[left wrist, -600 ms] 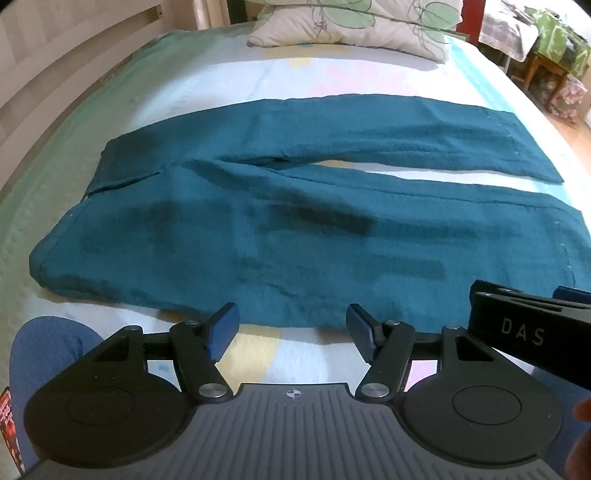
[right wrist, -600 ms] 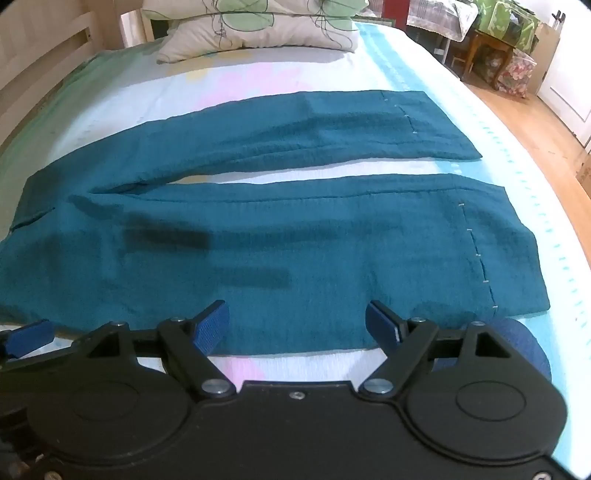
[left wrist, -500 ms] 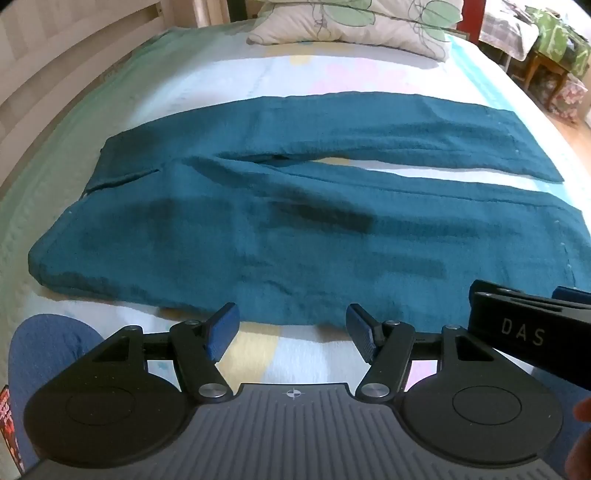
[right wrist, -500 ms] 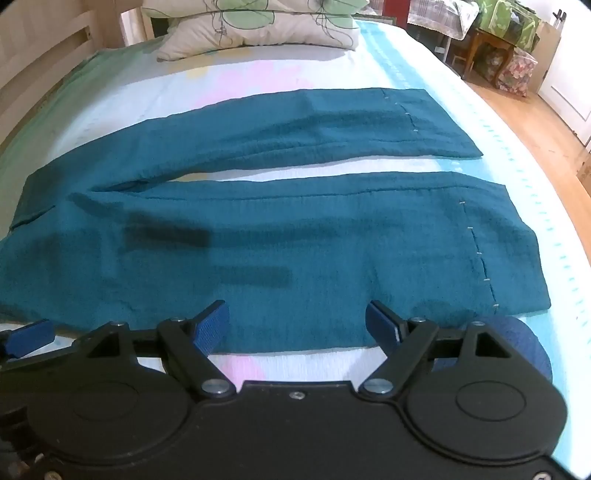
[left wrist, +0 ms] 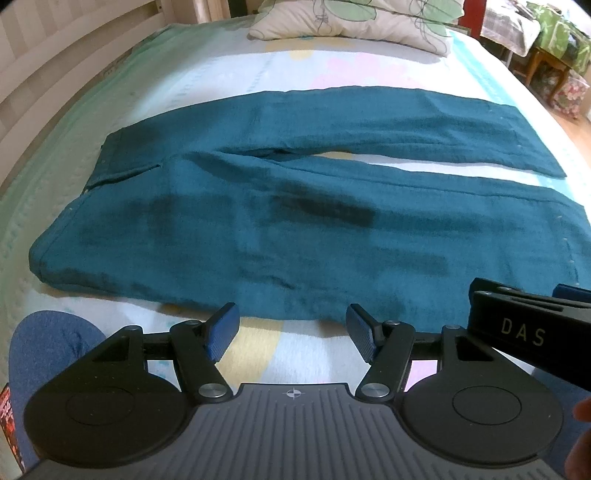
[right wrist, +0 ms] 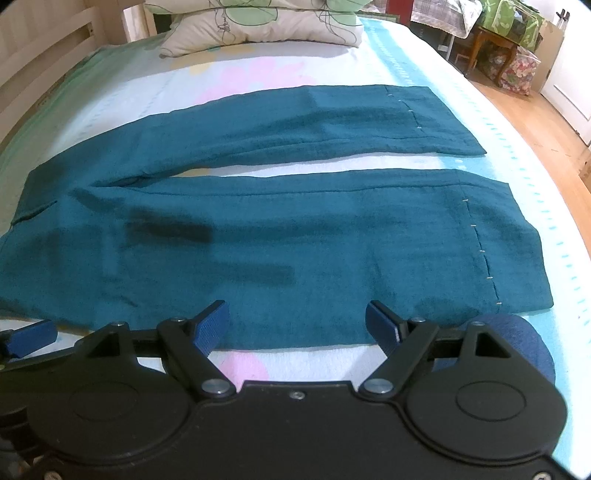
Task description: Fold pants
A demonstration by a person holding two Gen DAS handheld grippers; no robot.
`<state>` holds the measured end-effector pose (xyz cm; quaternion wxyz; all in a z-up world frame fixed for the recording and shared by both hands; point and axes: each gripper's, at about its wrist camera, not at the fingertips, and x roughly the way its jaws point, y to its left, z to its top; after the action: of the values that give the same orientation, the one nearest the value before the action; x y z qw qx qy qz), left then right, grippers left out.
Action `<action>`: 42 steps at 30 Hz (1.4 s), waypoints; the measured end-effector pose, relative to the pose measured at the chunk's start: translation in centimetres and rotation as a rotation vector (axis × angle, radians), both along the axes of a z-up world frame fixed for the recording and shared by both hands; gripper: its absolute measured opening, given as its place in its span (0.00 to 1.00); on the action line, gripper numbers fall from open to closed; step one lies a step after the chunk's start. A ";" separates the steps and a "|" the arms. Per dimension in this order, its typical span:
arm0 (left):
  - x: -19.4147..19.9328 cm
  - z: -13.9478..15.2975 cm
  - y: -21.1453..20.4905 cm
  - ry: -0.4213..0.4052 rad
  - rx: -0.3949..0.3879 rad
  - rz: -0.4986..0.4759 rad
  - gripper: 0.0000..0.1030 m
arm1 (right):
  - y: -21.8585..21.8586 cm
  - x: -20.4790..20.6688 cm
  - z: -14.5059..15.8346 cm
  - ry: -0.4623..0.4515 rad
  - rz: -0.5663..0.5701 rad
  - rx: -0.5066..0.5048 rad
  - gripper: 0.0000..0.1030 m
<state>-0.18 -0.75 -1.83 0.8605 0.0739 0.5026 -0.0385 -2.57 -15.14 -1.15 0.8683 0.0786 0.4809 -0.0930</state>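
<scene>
Teal pants [left wrist: 295,229] lie spread flat on a bed [left wrist: 229,74], both legs apart, waistband at left. Left gripper [left wrist: 291,332] and right gripper [right wrist: 297,325] hang at the near edge, jaws apart, empty. Pillows [right wrist: 258,26] sit beyond.

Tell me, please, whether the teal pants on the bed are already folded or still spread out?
Spread out. The pants lie flat on the bed, both legs full length and apart, a strip of sheet showing between them.
</scene>
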 end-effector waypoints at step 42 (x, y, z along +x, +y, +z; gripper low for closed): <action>2.5 -2.0 0.7 0.082 0.020 0.019 0.61 | 0.7 2.2 -2.5 0.088 0.026 0.061 0.80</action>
<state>2.29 -0.01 -3.87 0.8388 0.0760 0.5384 -0.0284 -0.42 -14.43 -3.60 0.8447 0.0945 0.5222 -0.0704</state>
